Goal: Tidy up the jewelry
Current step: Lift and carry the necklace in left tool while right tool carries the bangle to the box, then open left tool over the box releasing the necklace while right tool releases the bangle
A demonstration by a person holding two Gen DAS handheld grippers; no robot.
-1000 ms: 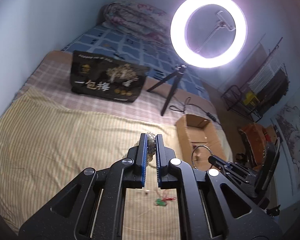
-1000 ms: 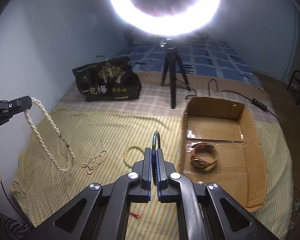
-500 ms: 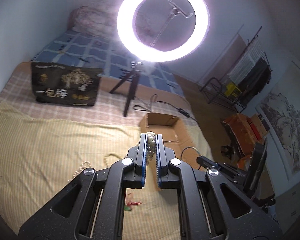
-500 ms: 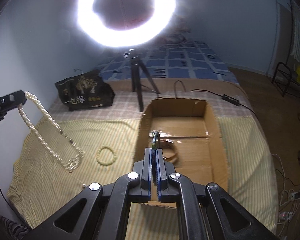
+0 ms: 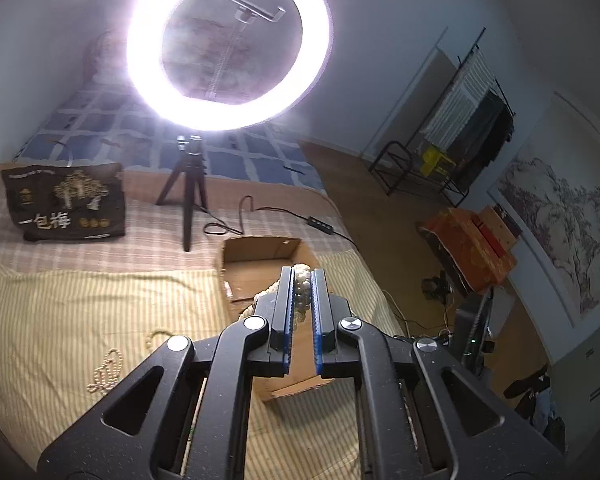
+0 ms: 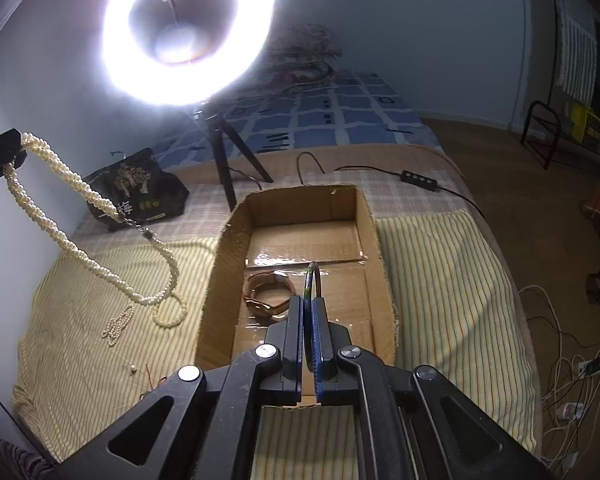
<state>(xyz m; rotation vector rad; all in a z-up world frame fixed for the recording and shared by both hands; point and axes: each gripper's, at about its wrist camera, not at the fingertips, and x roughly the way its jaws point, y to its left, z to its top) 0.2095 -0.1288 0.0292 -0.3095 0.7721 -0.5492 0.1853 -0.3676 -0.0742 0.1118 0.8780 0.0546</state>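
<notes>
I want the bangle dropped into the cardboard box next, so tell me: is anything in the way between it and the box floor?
Nothing visible. The right gripper holds the bangle above the open cardboard box. A watch lies on the box floor just left of it; the floor ahead looks bare.

1. A twisted pearl necklace point(image 6: 80, 208) is hanging in a long loop left of the cardboard box point(image 6: 220, 276), above the bedspread.
2. A thin dark bangle point(image 6: 311, 280) is standing on edge over the box.
3. A brown-strapped watch point(image 6: 268, 294) is lying inside the box.
4. A small pearl bracelet point(image 6: 171, 312) and thin pearl strand point(image 6: 118, 326) are lying left of the box.
</notes>
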